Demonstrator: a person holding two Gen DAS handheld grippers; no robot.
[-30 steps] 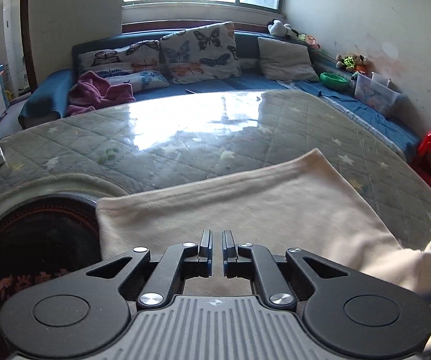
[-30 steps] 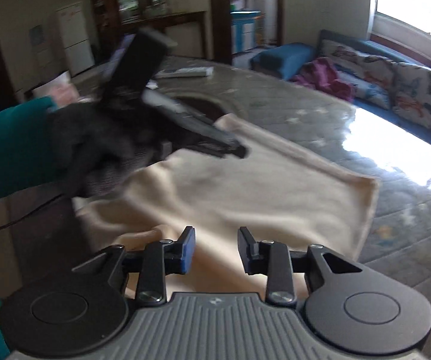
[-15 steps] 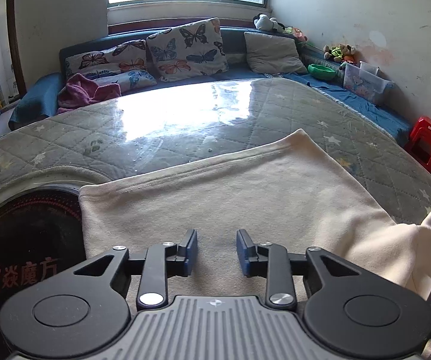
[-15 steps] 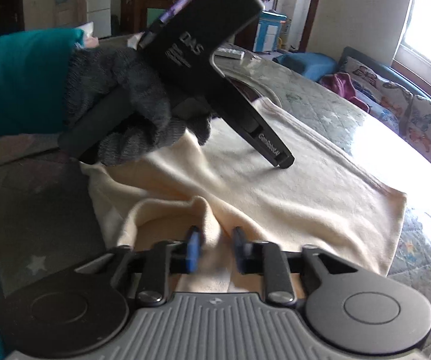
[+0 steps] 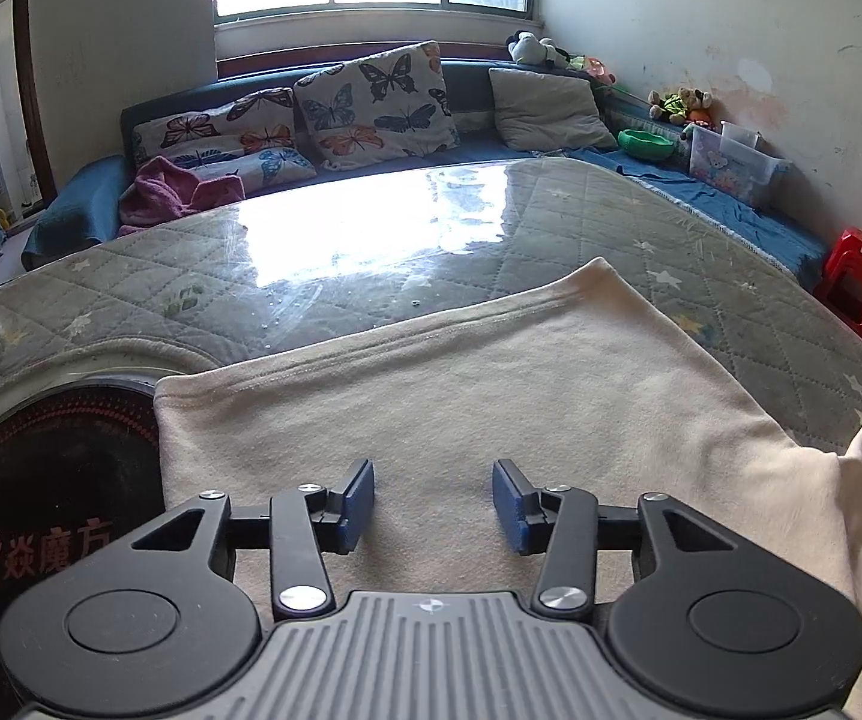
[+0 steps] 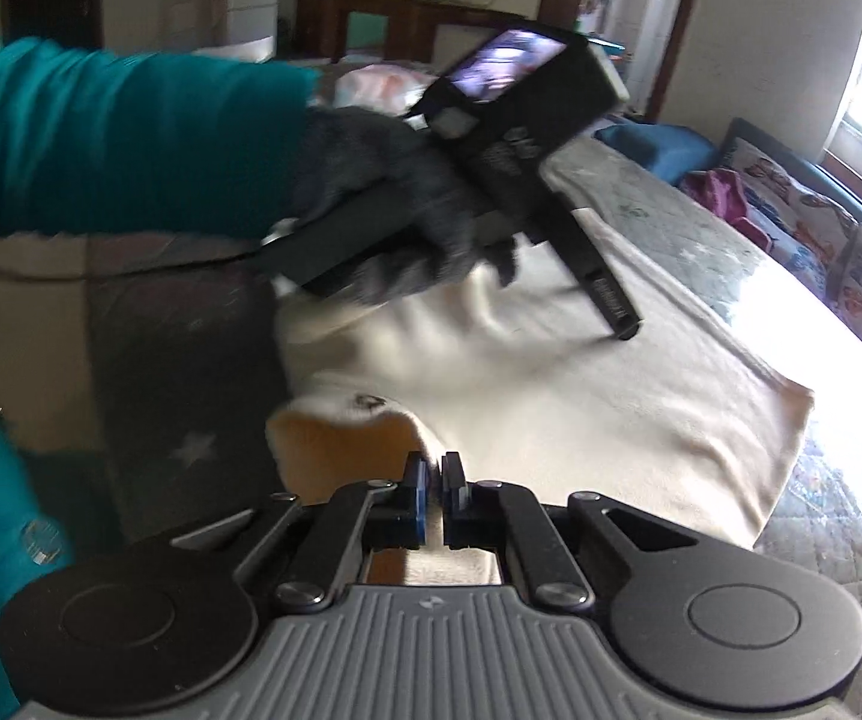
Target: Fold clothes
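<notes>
On the quilted surface (image 5: pixel 149 276), your left claw (image 5: pixel 433 501), just opened and empty, hovers over the cream garment (image 5: pixel 491 384) while your right claw (image 6: pixel 436 501) pinches its lifted edge.

Gloved hand (image 6: pixel 383 210) motion-blurred

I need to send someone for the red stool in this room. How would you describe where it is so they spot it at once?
Start from the big table under its quilted grey cover and follow its right edge to the white wall. There, at the end of the blue-covered bench, stands the red stool on the floor. It is the only bright red plastic thing there.
</notes>
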